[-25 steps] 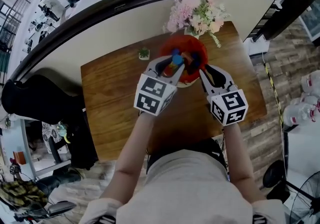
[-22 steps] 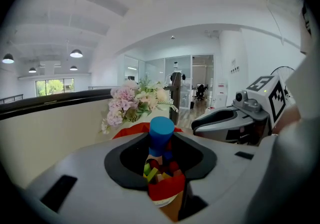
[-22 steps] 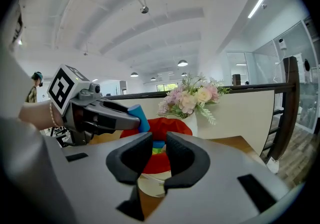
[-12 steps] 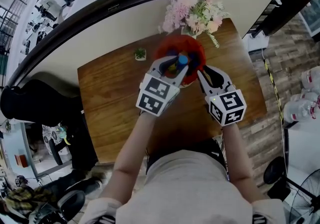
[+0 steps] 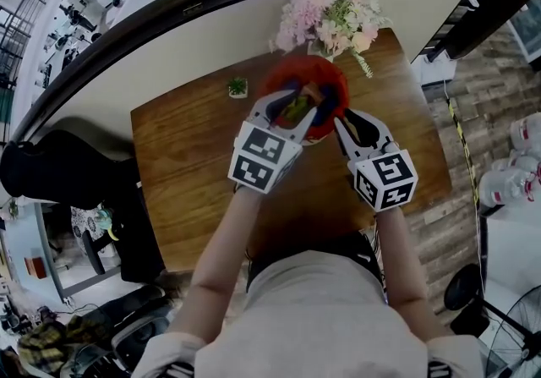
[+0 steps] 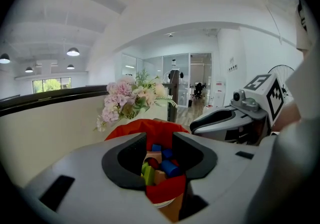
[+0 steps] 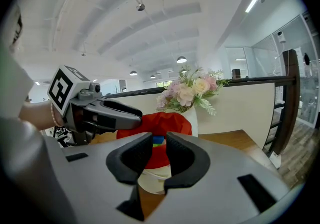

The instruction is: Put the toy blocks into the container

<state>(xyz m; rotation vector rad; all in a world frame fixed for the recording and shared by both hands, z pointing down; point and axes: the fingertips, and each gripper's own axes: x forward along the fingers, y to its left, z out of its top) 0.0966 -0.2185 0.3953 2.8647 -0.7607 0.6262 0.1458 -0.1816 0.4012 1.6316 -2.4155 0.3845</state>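
Container (image 5: 331, 80) with the red liner sits at the far middle of the wooden table (image 5: 194, 165). Flowers (image 5: 330, 17) are just behind it and a small potted plant (image 5: 238, 87) is off to its left.

Toy blocks (image 5: 306, 100) are piled inside the container, in blue, green, red and bare wood.

Left gripper (image 5: 292, 110): tips are over the near-left part of the container's mouth. Its own view shows the jaws about half apart and they have just been opening. Nothing is clamped and the pads are clear. The blocks (image 6: 160, 163) show through the gap, lying down in the container (image 6: 165, 190), below the pads and not between them.

Right gripper (image 5: 355, 124): sits at the near-right side of the container, tips close to the rim. I can't tell whether it touches. Jaws show a narrow gap with nothing held. Through that gap in its view, the container (image 7: 160, 123) stands beyond the pads, with one blue block (image 7: 156, 141) poking above the rim.

The two grippers are side by side and apart.
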